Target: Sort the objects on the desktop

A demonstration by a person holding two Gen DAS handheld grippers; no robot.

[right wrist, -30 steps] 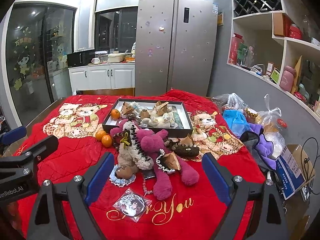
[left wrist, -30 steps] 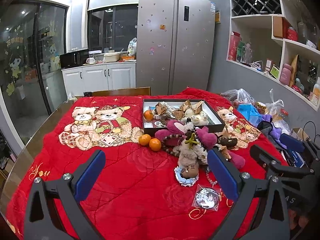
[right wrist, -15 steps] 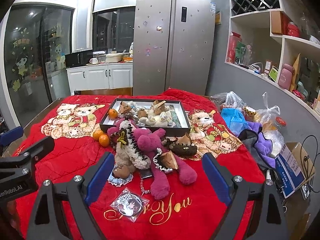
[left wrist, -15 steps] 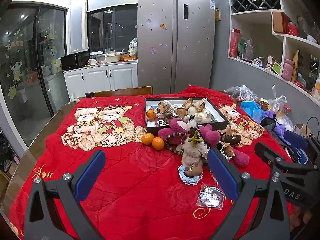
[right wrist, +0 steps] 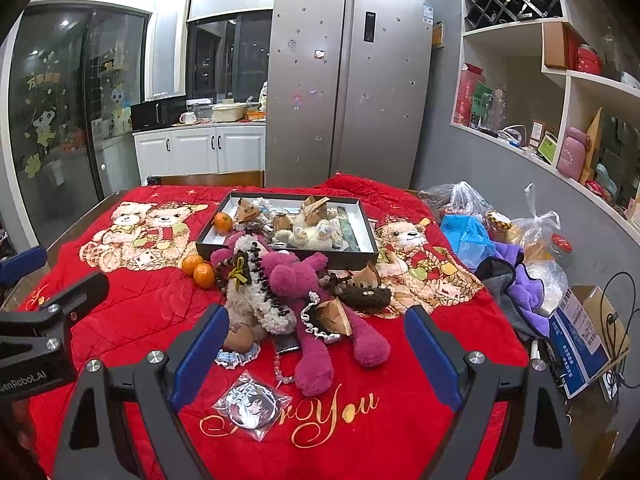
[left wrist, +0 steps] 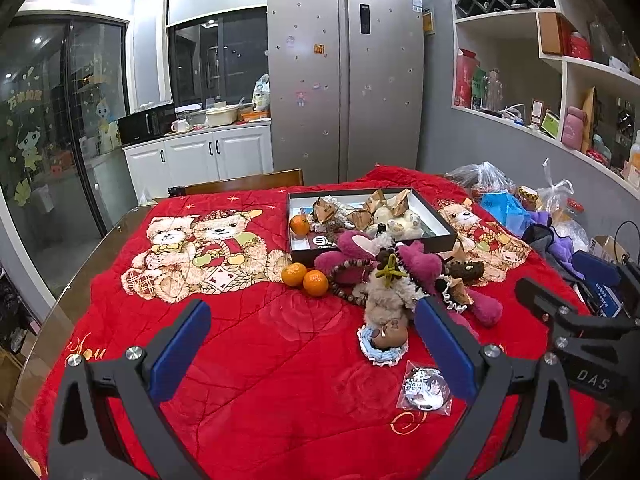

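Observation:
A black tray [left wrist: 440,222] [right wrist: 366,236] with toys and an orange in it sits mid-table on the red blanket [left wrist: 260,360]. In front of it lie two oranges [left wrist: 305,279] [right wrist: 199,270], a magenta plush bear [right wrist: 304,284] [left wrist: 424,266], a fluffy beige plush [left wrist: 390,296] [right wrist: 256,300], a dark bead string and a bagged round badge [left wrist: 426,386] [right wrist: 250,404]. My left gripper [left wrist: 312,354] is open and empty, above the blanket in front of the pile. My right gripper [right wrist: 316,354] is open and empty over the magenta bear's legs.
Plastic bags [right wrist: 466,216], a purple cloth [right wrist: 524,284] and a blue-and-white box [right wrist: 580,336] crowd the table's right edge. A wooden chair back [left wrist: 244,180] stands at the far side. A fridge and wall shelves are behind.
Both grippers have drawn back and risen a little, so the pile looks slightly farther away. Nothing on the table has moved.

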